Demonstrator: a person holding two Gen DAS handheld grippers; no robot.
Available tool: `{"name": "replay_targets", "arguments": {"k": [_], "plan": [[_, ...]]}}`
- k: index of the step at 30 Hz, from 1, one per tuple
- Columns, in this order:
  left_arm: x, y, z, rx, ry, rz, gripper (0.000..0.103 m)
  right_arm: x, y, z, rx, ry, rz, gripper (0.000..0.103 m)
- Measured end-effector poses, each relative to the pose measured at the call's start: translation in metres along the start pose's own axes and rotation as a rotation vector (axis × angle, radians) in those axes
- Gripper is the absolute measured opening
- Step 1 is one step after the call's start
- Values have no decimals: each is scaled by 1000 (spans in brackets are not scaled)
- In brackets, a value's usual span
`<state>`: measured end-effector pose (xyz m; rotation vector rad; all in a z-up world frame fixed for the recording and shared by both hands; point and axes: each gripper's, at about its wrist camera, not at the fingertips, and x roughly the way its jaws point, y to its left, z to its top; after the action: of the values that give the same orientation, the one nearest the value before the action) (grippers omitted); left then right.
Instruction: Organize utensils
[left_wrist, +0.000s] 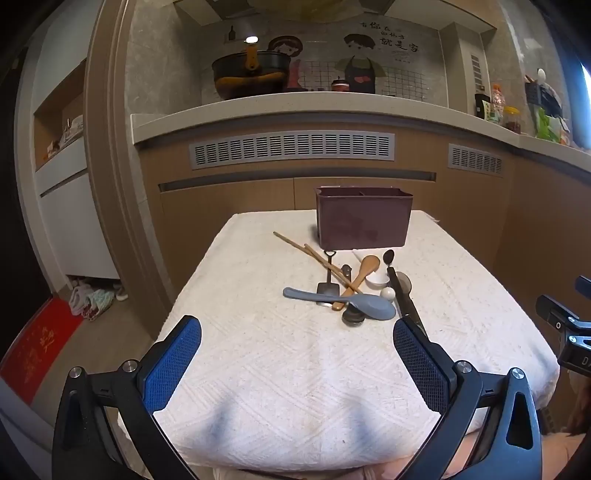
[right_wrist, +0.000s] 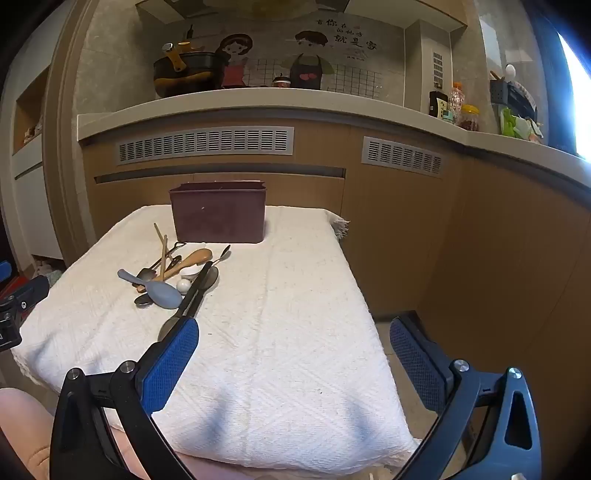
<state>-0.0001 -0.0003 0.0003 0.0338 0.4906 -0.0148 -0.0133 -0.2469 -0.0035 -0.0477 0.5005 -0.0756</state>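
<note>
Two grippers, left (left_wrist: 297, 347) and right (right_wrist: 293, 345), fingers apart, empty. Utensils (left_wrist: 347, 288) piled mid-counter, before maroon bin (left_wrist: 364, 218). Likely light, stiff; chopsticks (left_wrist: 310, 254) thin, slippery, white spoon (left_wrist: 376, 278) fragile. Grip handles mid-shaft. White textured cloth (left_wrist: 280, 369) covers counter; kitchen cabinets behind.
</note>
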Motion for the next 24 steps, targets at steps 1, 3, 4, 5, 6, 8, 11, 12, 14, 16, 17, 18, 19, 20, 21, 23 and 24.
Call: {"name": "replay_targets", "arguments": {"k": [1,3,4,5,6,8,11,12,14,16,17,18,19,20,21,23,24], "plan": [[0,1,0,-16,2,-2,103,1,0,0,18,23,12,103],[0,1,0,-15,-6,1,103,0,1,1,13,16,9,103],[-1,1,0,-12,-6,2,103,0,1,1,12,14,6,103],[0,0,0,-9,-4,3,103,1,1,1,11,14,7,103],[0,0,0,-7,-3,2,103,1,0,1,12,14,8,103],[0,1,-1,-5,2,3,103,2,-1,1,16,12,7,103],[5,1,0,-8,6,9,103,-6,1,1,8,8,6,103],[6,0,1,-9,6,9,103,-6,-1,1,8,11,10,103],[6,-1,1,-7,2,5,103,-1,4,1,6,21,8,103],[5,0,-2,-5,2,3,103,2,4,1,5,29,11,103],[6,1,-2,-5,5,2,103,4,4,1,5,35,14,103],[5,1,-2,-4,6,3,103,5,5,1,5,37,15,103],[6,1,-2,-4,8,3,103,6,5,0,6,39,17,103],[6,2,-2,-4,9,2,103,7,5,0,6,40,17,103],[7,1,-2,-4,10,3,103,7,6,0,6,40,17,103],[6,2,-1,-4,10,3,103,8,6,0,7,41,17,103],[6,2,-1,-4,11,2,103,8,6,0,7,40,16,103]]}}
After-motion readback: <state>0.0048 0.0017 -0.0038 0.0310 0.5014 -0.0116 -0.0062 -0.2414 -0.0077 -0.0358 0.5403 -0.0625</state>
